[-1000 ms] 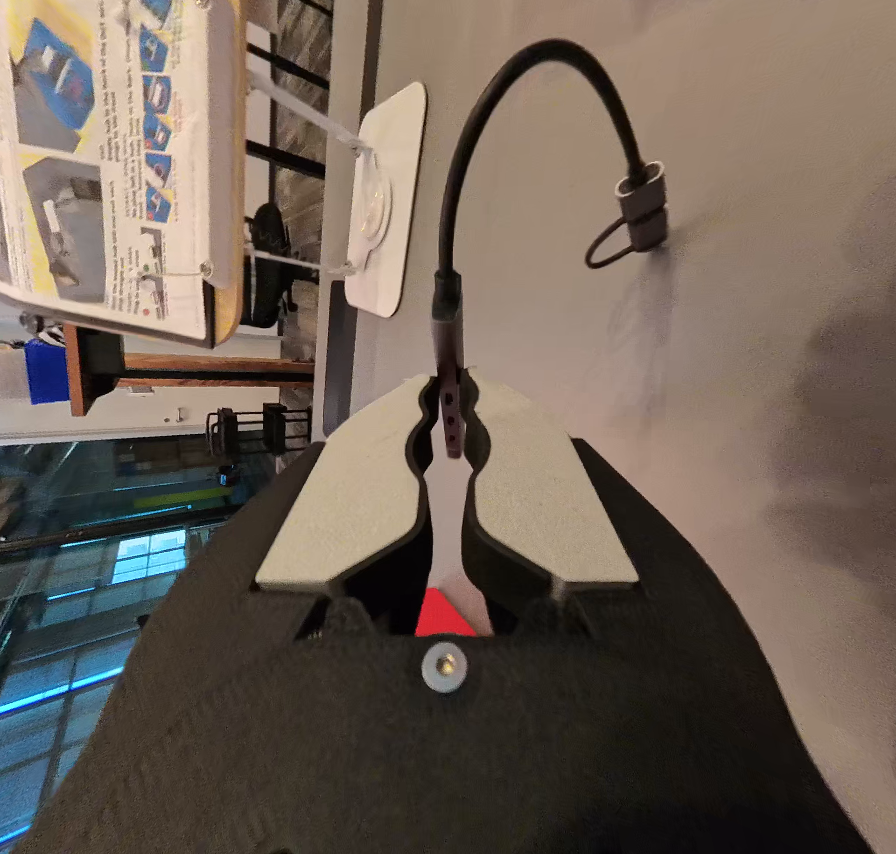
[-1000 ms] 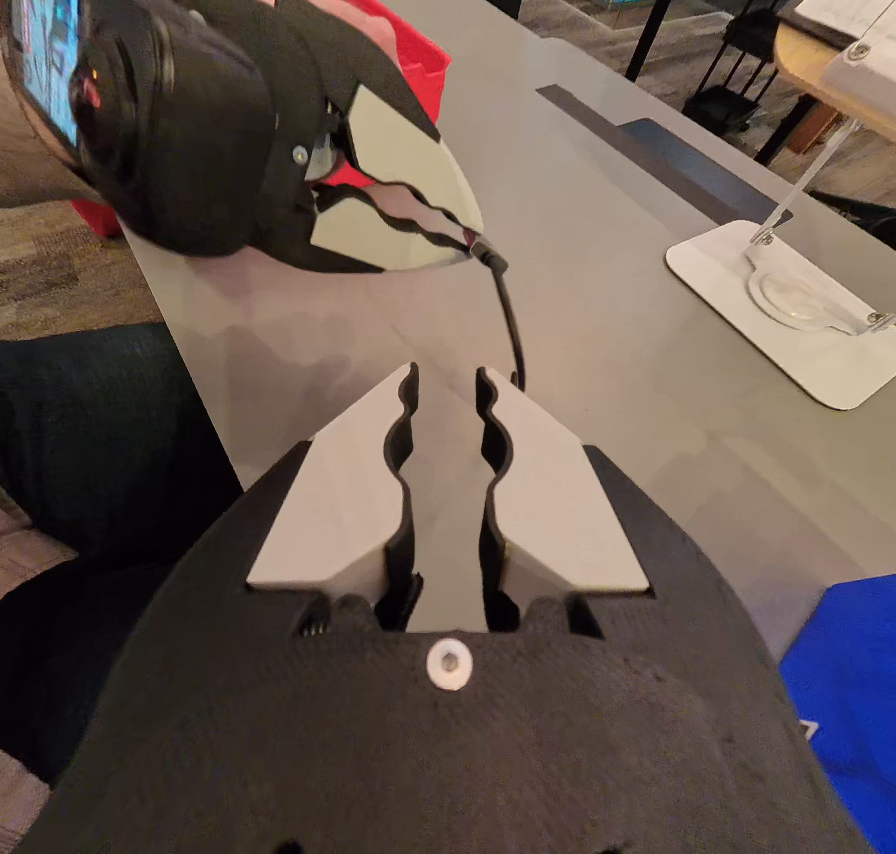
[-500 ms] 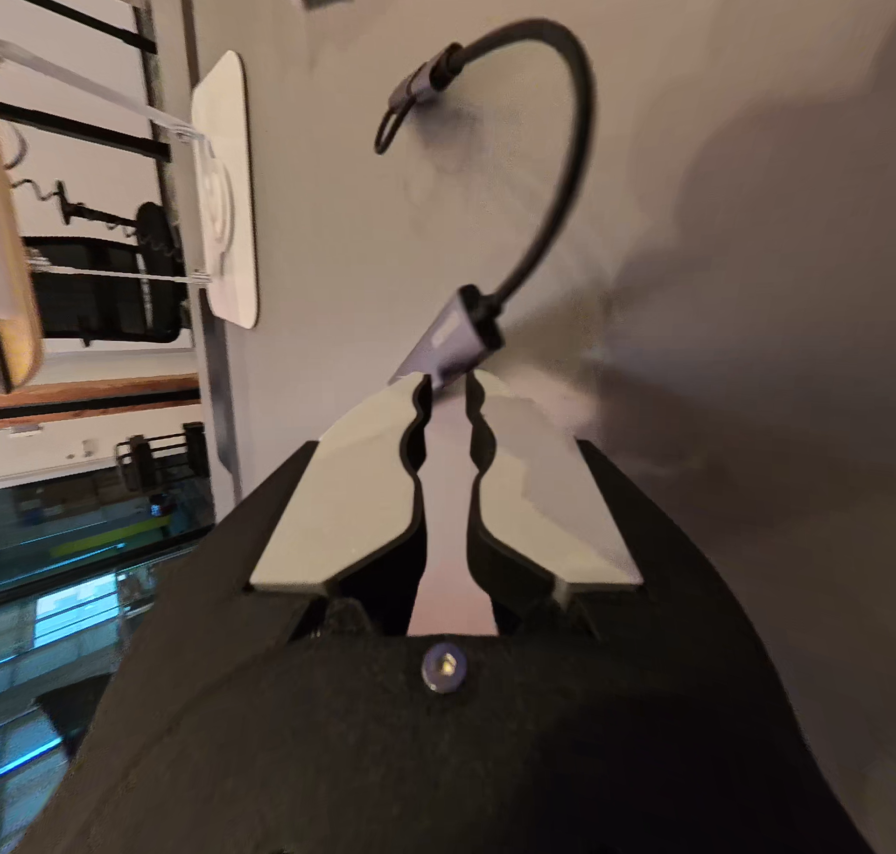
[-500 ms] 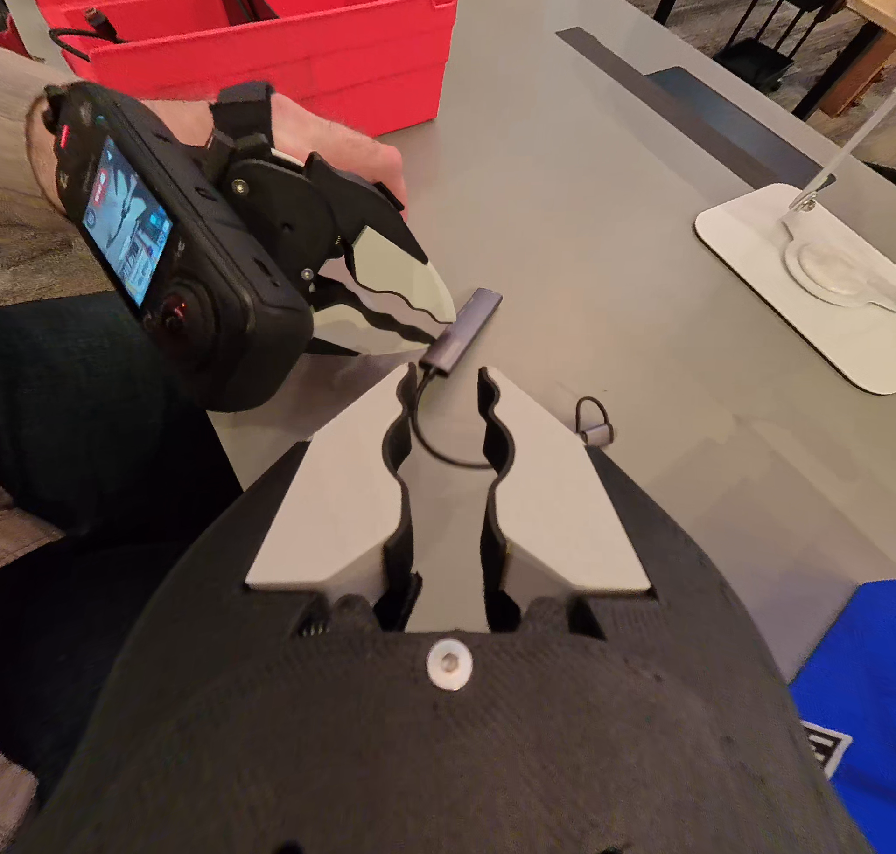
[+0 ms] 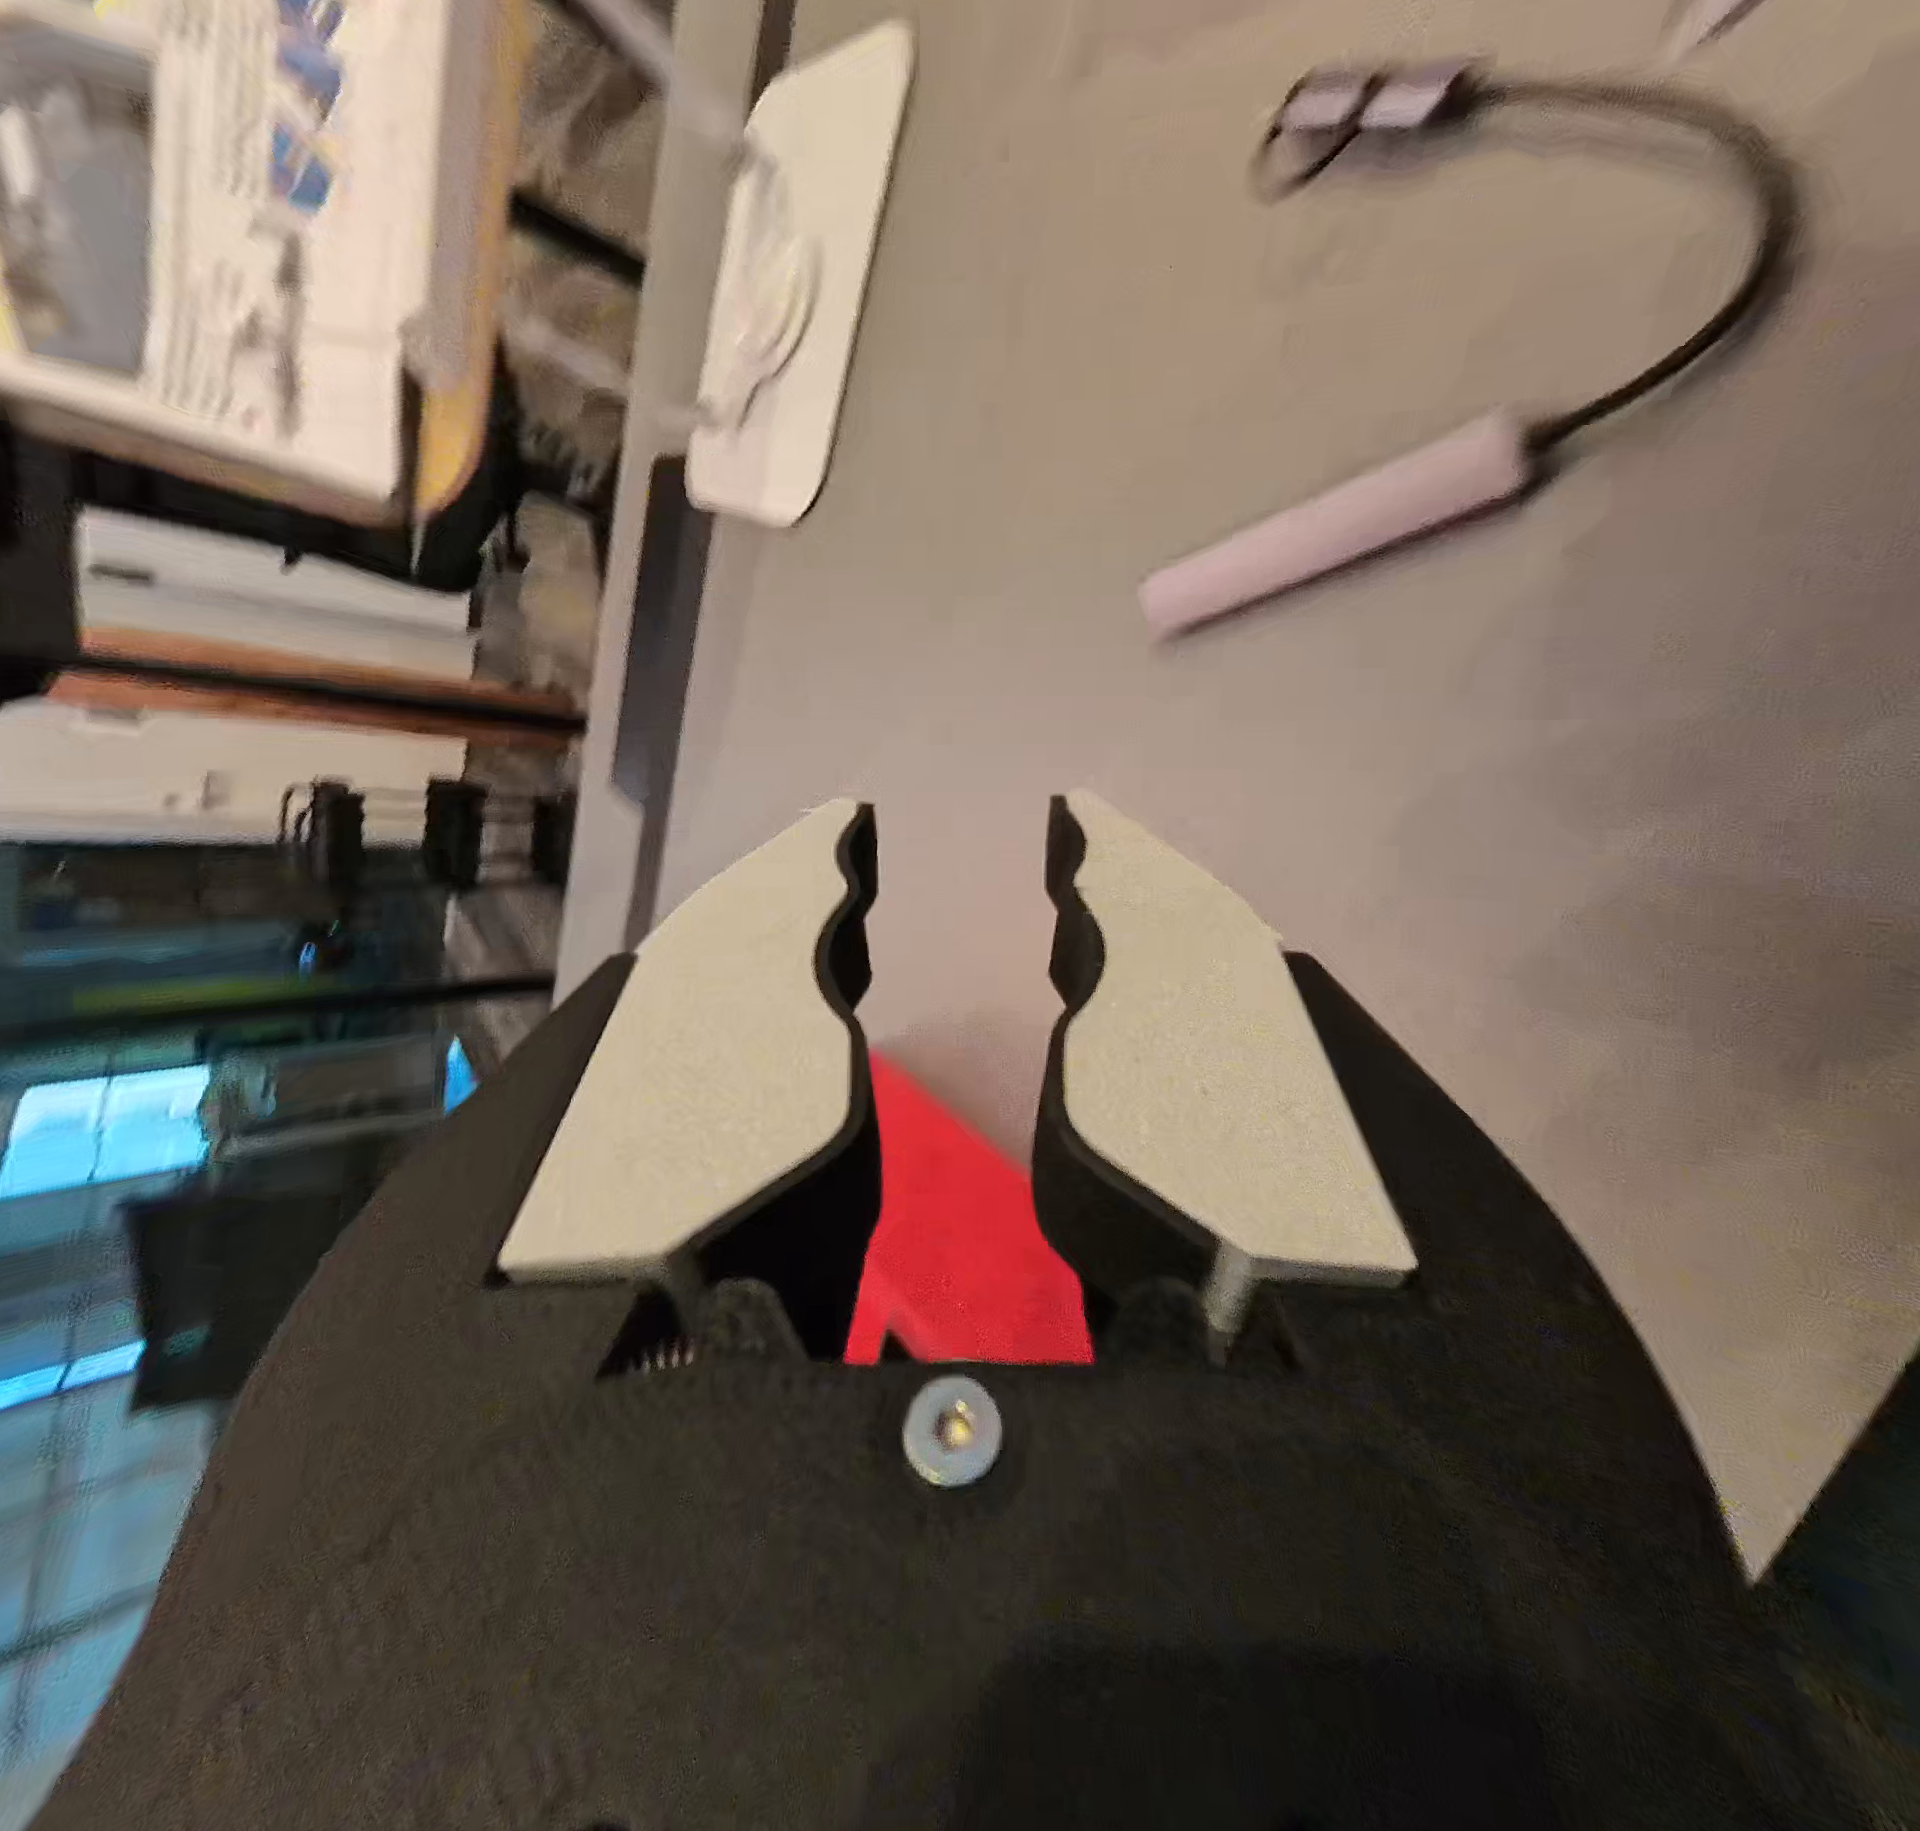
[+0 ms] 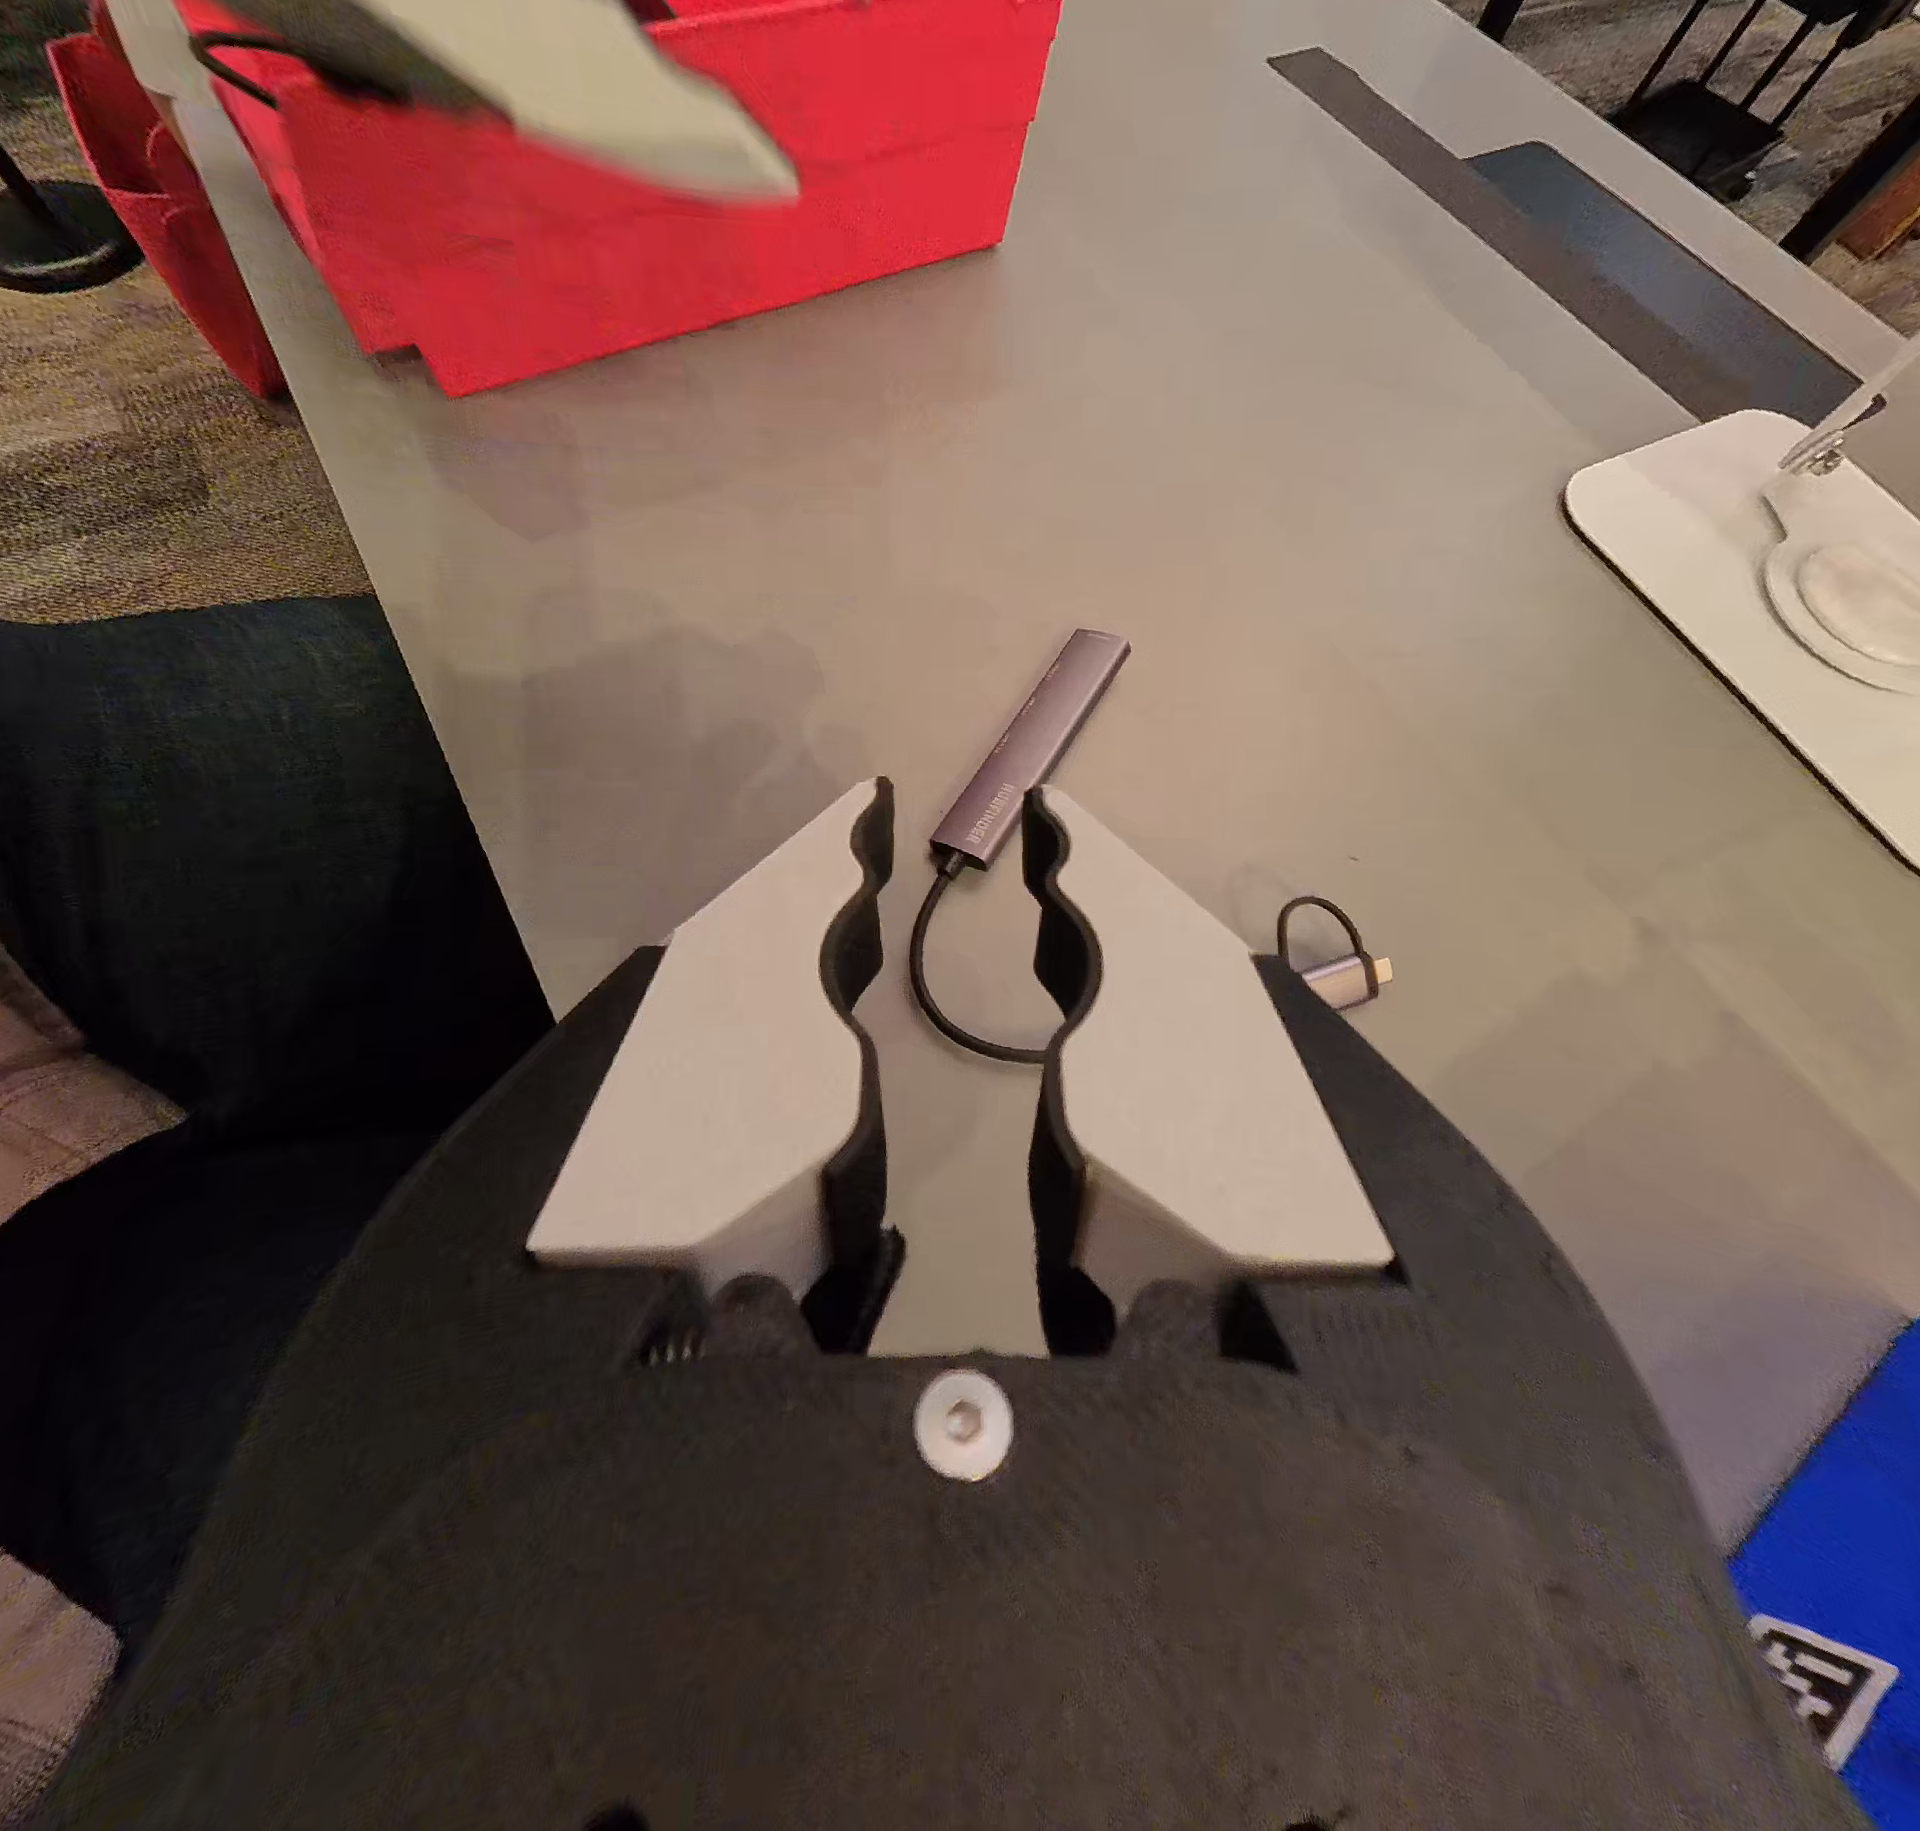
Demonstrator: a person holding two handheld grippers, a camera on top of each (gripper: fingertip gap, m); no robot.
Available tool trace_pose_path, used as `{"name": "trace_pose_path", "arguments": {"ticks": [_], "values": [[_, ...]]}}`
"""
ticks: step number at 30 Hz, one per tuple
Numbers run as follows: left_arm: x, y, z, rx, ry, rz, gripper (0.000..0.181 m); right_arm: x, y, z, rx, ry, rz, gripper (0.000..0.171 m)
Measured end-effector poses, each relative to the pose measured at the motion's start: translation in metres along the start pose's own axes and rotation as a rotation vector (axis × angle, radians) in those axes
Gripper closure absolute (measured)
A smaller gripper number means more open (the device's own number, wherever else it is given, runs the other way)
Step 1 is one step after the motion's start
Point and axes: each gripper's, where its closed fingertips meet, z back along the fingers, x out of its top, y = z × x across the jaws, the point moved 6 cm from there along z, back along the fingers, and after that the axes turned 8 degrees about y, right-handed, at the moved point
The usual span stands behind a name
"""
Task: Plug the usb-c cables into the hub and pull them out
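We find the hub [image 6: 1029,747] lying free on the counter [image 6: 1247,431], frame centre, its cable [image 6: 935,992] unplugged. Left tool [image 5: 961,831] and right tool [image 6: 956,810] both stand apart, empty. We judge all plugging and pulling remains.

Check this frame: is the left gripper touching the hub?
Apart. The left wrist view shows the open left gripper with bare table between it and the hub.

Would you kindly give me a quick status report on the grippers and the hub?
Left gripper open, empty, up by red bin. Right gripper open, empty, above hub's cable. Hub flat on table, nothing plugged in. Nothing in the way.
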Motion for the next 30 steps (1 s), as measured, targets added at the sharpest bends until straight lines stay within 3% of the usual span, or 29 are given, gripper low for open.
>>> {"name": "trace_pose_path", "arguments": {"ticks": [3,6,14,16,25,30], "values": [[-0.053,0.037,0.023,0.041,0.131,0.057,0.155,0.001,0.002,-0.001,0.010,-0.002,0.002,0.149],[-0.107,0.055,0.046,-0.042,0.242,0.158,0.153,0.002,0.005,-0.003,0.017,0.000,0.006,0.149],[-0.213,0.025,0.064,-0.369,0.540,0.247,0.148,0.005,0.014,-0.009,0.042,0.014,0.029,0.149],[-0.226,0.013,0.064,-0.462,0.571,0.272,0.145,0.004,0.015,-0.009,0.043,0.015,0.032,0.149],[-0.259,0.001,0.046,-0.487,0.691,0.274,0.147,0.002,0.012,-0.008,0.049,0.009,0.023,0.149],[-0.251,0.009,0.053,-0.473,0.625,0.305,0.148,0.000,0.010,-0.008,0.051,0.006,0.014,0.149]]}}
